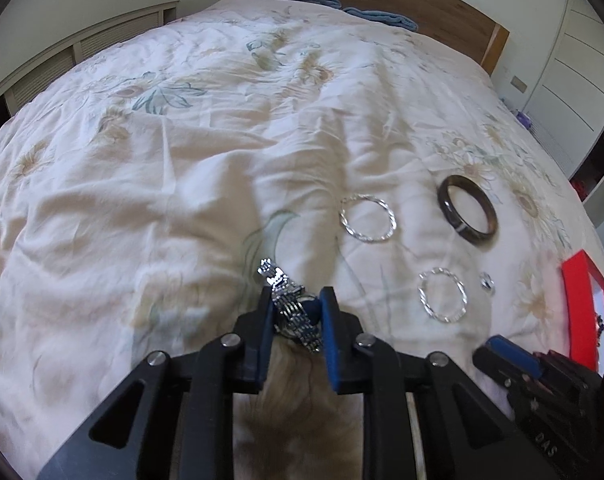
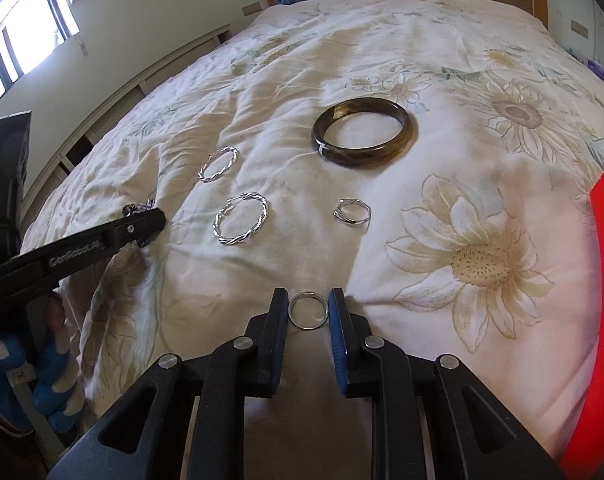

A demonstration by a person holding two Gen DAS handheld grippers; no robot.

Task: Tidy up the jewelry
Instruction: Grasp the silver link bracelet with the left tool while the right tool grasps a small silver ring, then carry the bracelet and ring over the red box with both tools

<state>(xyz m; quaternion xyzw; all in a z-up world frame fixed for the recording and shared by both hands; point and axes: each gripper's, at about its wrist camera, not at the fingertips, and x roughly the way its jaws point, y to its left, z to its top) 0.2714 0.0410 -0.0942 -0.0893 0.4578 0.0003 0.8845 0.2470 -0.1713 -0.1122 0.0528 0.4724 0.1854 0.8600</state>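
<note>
- My left claw (image 1: 296, 306) is clamped on a silver metal-link wristwatch with a dark blue dial (image 1: 292, 308); the band bunches between the blue pads and one end sticks out past the tips, over the flowered cream quilt (image 1: 162, 168).
- My right claw (image 2: 308, 306) sits low on the quilt with a plain thin silver ring (image 2: 307, 311) between its tips. The pads look to be touching the ring's sides, though from this angle I can't be sure they press it.
- Beyond the right claw, toward the headboard end of the bed, lie a small open silver ring (image 2: 353, 211), a twisted silver hoop (image 2: 242, 219), and a second twisted silver hoop (image 2: 219, 164) farther on.
- Farther still lies a thick dark brown stone bangle (image 2: 364, 131).
- A red box (image 1: 586, 304) sits at the quilt's right edge.
</note>
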